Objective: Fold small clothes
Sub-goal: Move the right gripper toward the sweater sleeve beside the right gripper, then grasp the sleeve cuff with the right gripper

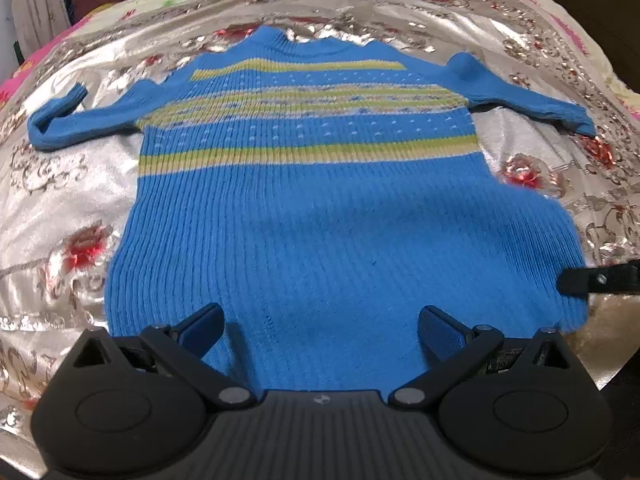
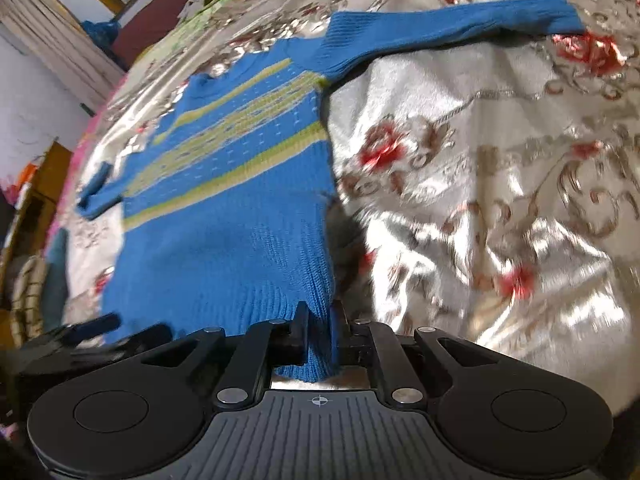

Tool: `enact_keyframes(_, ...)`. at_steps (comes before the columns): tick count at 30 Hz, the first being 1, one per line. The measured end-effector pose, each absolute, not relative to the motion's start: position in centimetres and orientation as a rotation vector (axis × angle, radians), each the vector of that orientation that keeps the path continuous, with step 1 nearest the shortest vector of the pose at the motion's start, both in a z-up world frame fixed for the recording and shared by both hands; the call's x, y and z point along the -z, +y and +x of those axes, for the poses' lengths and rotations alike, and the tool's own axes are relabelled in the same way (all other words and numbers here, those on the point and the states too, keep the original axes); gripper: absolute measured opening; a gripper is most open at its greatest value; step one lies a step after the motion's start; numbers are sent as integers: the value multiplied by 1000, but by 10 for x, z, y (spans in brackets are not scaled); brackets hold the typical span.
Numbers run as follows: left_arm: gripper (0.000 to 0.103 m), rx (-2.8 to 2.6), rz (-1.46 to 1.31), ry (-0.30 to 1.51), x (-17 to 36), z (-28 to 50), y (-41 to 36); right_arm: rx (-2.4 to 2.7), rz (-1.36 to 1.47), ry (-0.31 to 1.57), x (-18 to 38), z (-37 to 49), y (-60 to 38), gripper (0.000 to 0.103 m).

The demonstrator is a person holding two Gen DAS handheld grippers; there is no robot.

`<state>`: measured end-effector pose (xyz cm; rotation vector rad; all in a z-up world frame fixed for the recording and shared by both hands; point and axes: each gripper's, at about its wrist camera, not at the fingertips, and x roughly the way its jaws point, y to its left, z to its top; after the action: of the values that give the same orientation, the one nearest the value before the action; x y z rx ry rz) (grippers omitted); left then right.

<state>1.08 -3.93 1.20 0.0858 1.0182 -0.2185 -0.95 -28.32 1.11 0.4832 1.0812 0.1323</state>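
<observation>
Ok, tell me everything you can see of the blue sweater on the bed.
The blue sweater is a small ribbed knit with yellow-green stripes and pale flecks across the chest. It lies flat on the shiny floral bedspread, collar at the far end, both sleeves spread sideways. The right gripper is shut on its hem corner. The left gripper stands open over the hem's middle, not gripping it.

Sweater [image 1: 320, 216]: bright blue ribbed knit, yellow-green horizontal stripes across the chest, one band mottled with grey-blue flecks, rows of small pale dashes between stripes; sleeves and lower body plain blue. Bedspread [image 1: 72, 184]: shiny silver-white satin, red roses, tan-brown scrollwork; pink pattern at the far edge. Left gripper [image 1: 320, 328]: black body, blue pads [image 1: 440, 326]. Right gripper [image 2: 320, 334]: black.
</observation>
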Motion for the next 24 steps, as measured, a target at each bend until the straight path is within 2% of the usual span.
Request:
enact_keyframes(4, 103, 252, 119, 1007, -12, 11, -47, -131, 477, 1126, -12, -18, -285, 9)
enact_keyframes(7, 103, 278, 142, 1036, -4, 12, -54, -139, 455, 1168, -8, -17, -280, 16)
enact_keyframes(10, 103, 302, 160, 1062, 2, 11, -59, -124, 419, 1170, -15, -18, -280, 16)
enact_keyframes(16, 103, 291, 151, 1078, 10, 12, -60, -50, 451, 1043, -37, -19, -312, 16)
enact_keyframes(21, 103, 283, 155, 1030, 1, 14, -66, 97, 549, 915, -35, 6, -356, 16)
enact_keyframes(24, 103, 291, 155, 1009, -6, 22, -74, 162, 594, 840, -32, 27, -384, 24)
